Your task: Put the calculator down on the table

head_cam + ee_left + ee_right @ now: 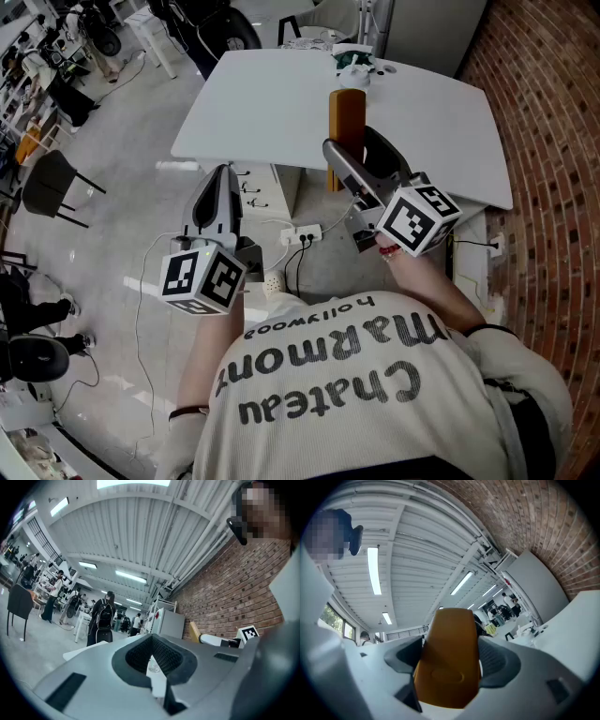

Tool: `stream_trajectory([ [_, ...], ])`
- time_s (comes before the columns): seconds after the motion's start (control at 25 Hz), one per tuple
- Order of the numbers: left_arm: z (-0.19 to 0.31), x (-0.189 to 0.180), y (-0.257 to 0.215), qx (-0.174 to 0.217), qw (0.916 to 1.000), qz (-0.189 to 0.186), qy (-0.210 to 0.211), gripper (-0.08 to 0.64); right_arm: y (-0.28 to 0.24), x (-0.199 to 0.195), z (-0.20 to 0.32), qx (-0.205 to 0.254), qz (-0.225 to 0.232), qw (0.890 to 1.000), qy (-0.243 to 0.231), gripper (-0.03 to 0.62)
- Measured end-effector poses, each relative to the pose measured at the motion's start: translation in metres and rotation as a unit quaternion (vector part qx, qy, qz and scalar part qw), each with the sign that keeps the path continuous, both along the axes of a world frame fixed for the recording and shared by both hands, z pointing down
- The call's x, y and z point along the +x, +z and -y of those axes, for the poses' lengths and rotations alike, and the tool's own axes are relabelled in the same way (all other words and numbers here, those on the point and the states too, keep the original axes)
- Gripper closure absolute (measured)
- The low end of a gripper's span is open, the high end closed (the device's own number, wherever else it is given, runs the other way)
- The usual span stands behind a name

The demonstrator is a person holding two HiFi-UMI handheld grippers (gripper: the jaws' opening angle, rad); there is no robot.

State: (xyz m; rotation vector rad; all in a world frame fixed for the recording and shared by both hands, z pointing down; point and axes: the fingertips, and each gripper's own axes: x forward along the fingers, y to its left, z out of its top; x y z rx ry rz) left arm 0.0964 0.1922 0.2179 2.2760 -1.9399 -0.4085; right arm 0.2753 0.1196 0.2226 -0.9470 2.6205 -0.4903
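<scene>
An orange-brown calculator stands on end between the jaws of my right gripper, which is shut on it at the near edge of the white table. In the right gripper view its plain orange back fills the space between the dark pads, pointing slightly upward at the ceiling. My left gripper hangs lower left, off the table and over the floor. Its jaws lie together with nothing in them. In the left gripper view the left gripper looks past the table's corner.
A green and white object sits at the table's far end. A brick wall runs along the right. A power strip with cables lies on the floor under the table's near edge. A dark chair stands far left. People stand in the distance.
</scene>
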Motion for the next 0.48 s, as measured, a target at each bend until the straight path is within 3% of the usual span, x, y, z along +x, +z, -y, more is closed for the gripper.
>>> stream_trajectory([
  [0.48,0.077,-0.073,-0.007,0.001,0.9998,-0.006,0.017,0.560,-0.002,-0.070,0.073,-0.029,0.032,0.999,0.003,0.210],
])
